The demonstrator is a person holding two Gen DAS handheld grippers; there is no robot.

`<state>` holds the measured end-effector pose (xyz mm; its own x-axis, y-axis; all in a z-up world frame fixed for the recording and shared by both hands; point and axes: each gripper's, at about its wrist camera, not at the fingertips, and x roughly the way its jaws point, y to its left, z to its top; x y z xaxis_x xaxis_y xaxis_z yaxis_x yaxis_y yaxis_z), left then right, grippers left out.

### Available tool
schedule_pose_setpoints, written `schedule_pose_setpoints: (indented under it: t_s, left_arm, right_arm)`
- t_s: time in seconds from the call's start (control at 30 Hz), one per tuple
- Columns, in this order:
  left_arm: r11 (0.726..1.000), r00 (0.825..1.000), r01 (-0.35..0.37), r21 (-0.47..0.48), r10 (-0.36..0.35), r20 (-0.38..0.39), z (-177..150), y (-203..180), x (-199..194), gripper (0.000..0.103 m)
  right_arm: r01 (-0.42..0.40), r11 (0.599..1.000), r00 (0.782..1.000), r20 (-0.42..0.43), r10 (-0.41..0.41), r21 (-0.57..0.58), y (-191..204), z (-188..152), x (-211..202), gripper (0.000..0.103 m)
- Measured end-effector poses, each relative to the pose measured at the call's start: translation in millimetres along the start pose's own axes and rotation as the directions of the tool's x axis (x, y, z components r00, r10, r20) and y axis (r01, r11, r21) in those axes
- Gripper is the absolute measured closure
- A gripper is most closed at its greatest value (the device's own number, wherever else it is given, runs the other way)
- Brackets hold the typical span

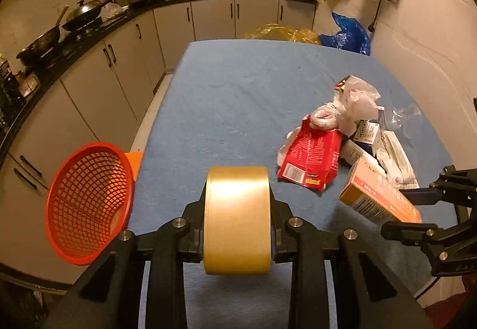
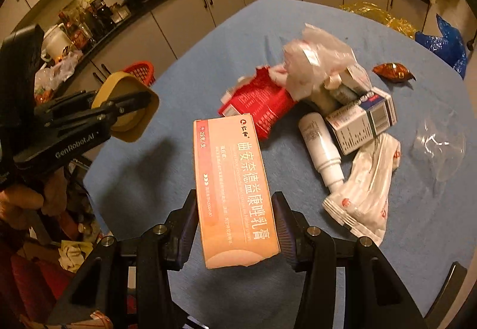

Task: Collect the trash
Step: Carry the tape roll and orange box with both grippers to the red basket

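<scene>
Two tools are both carrying stuff right now. Over at the left edge the red mesh basket [image 1: 89, 203] is waiting off the tabletop [image 1: 238, 96], probably as the bin. Left tool [image 1: 237, 235] is clamping a glossy tan tape roll [image 1: 237, 218] by its flat sides. Right tool [image 2: 237, 227] is squeezing a long orange cardboard box [image 2: 235, 192], while the crinkly trash pile [image 2: 328, 108] is sitting further right.

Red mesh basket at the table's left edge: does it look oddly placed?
Yes. The red mesh basket is tipped on its side beside the blue-covered table, its opening facing the camera rather than upward, so dropped trash could miss it.
</scene>
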<state>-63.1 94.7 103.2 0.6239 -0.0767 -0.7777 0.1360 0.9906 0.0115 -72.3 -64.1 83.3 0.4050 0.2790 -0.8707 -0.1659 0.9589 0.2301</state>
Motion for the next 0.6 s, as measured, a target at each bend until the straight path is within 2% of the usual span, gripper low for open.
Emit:
schedule_pose_setpoints:
  t_s: [0.6]
  left_arm:
    - [0.996,0.997,-0.051,-0.075,0.055,0.054,-1,54,-18,0.075]
  right_arm:
    - [-0.005,0.997,1.0,0.002,0.005,-0.081,59,42,14,0.051]
